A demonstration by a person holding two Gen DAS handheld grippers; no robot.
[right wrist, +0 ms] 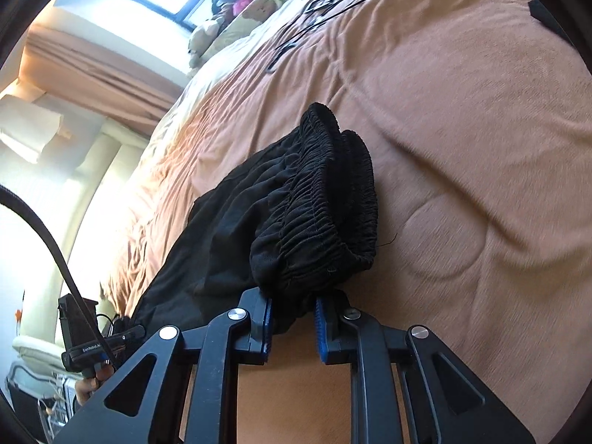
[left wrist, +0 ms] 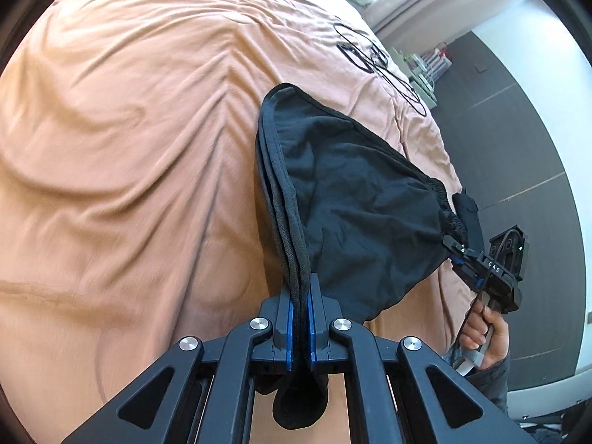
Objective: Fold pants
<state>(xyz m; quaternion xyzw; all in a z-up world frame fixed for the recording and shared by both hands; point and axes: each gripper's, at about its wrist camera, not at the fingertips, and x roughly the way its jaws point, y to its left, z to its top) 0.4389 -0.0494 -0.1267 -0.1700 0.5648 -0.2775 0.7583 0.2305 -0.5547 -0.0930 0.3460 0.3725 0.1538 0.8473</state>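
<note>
Black pants (left wrist: pixel 355 192) hang folded and stretched between my two grippers above an orange bedspread (left wrist: pixel 129 148). My left gripper (left wrist: pixel 300 296) is shut on the stacked hem edges of the pants. My right gripper (right wrist: pixel 292 307) is shut on the bunched elastic waistband (right wrist: pixel 318 199) of the pants. In the left wrist view the right gripper (left wrist: pixel 462 255) shows at the far right, clamping the waistband end. In the right wrist view the left gripper (right wrist: pixel 107 340) shows at the lower left, at the other end of the pants.
The orange bedspread (right wrist: pixel 462 129) fills most of both views. Black cables (left wrist: pixel 377 59) lie on the bed's far part. Stuffed toys and pillows (right wrist: pixel 255 3) sit at the head of the bed. Dark floor (left wrist: pixel 518 140) runs along the bed's right side.
</note>
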